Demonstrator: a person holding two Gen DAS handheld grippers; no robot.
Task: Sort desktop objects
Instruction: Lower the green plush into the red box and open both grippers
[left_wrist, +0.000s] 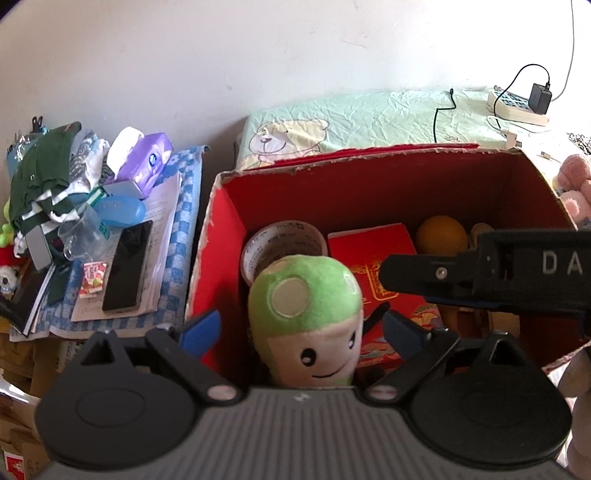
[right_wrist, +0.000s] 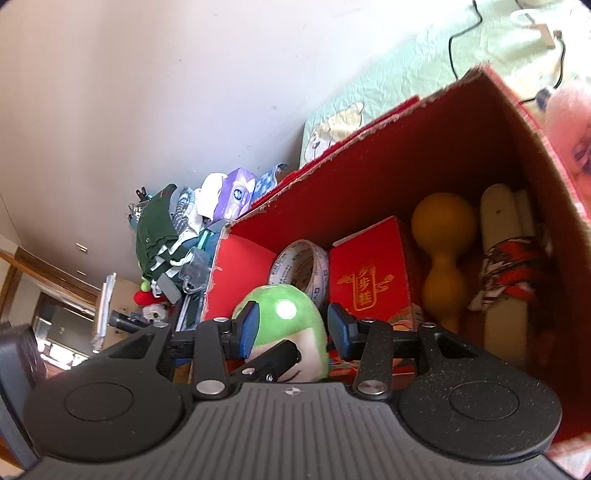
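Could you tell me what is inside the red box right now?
The red box holds a green mushroom plush, a tape roll, a red packet, a yellow gourd-shaped toy and a cream roll. Anything beneath them is covered.

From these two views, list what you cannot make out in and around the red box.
- Green plush toy: its lower body, hidden by the gripper housing in both wrist views.
- Left gripper: whether its pads touch the toy.
- Red box: its floor under the red packet and tape roll.
- Pink plush: cut off by the right edge.
- Papers under the phone: print too small.
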